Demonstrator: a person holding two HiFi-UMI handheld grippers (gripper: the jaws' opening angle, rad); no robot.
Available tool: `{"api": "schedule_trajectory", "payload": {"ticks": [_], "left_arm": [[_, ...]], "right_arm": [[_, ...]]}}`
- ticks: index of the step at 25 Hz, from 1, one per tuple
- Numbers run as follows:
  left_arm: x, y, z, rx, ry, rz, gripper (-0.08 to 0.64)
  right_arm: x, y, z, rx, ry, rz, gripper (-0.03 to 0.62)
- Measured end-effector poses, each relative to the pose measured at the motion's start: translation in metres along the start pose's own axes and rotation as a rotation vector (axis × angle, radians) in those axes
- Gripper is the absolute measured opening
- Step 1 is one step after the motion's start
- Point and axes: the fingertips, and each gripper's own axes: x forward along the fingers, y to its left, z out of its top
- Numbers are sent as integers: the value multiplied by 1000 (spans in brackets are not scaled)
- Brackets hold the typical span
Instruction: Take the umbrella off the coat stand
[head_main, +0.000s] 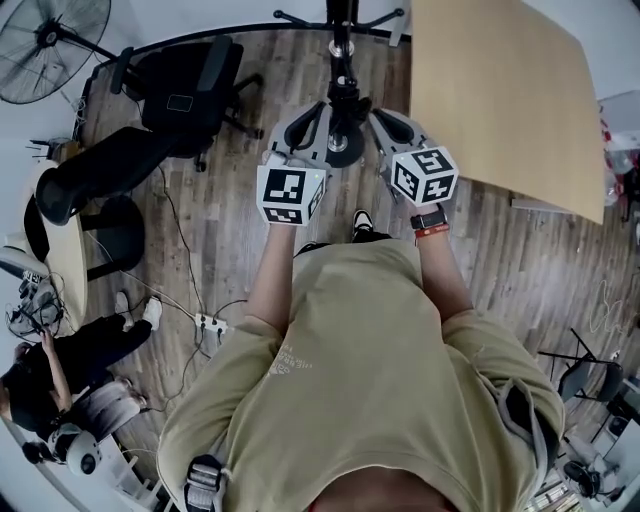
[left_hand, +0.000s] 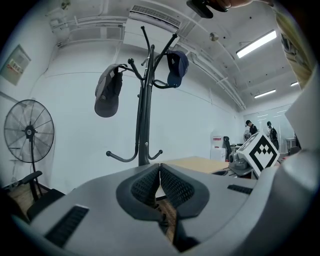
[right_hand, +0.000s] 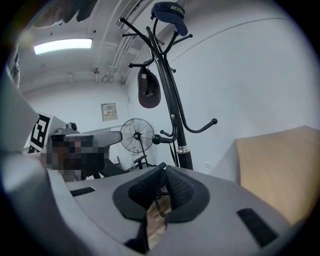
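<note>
Left gripper (left_hand: 159, 172) is sitting with its pads pressed together and nothing in them. The right gripper (right_hand: 164, 172) is showing much the same, pads all but touching and empty, and both are pointing at the stand (right_hand: 173, 112) from close in front. Working outward, the pole is rising straight ahead, a table (right_hand: 280, 165) is lying just to its right, and a fan (right_hand: 134, 136) is standing back by the wall. Up top, a blue cap (right_hand: 169, 11) and a darker cap (right_hand: 148, 90) are hanging on the upper hooks. The umbrella isn't showing clearly. My best guess is the thicker dark shaft with the silver collar (right_hand: 183, 150), running tight along the pole below the low hooks. This is looking like the approach, with nothing gripped yet. To do it well, one gripper should be spreading its jaws before it arrives, then closing square on the shaft or handle, not on the pole beside it. The lift should be going up and clear of the hook before coming away, since a sideways tug risks rocking the stand and shaking the caps loose.
</note>
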Motion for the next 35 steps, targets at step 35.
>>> {"api": "schedule_trajectory", "payload": {"ticks": [35], "left_arm": [[41,6,-36,-40,26,39,25]], "right_arm": [[104,-62,-51,-146,127,392,173]]}}
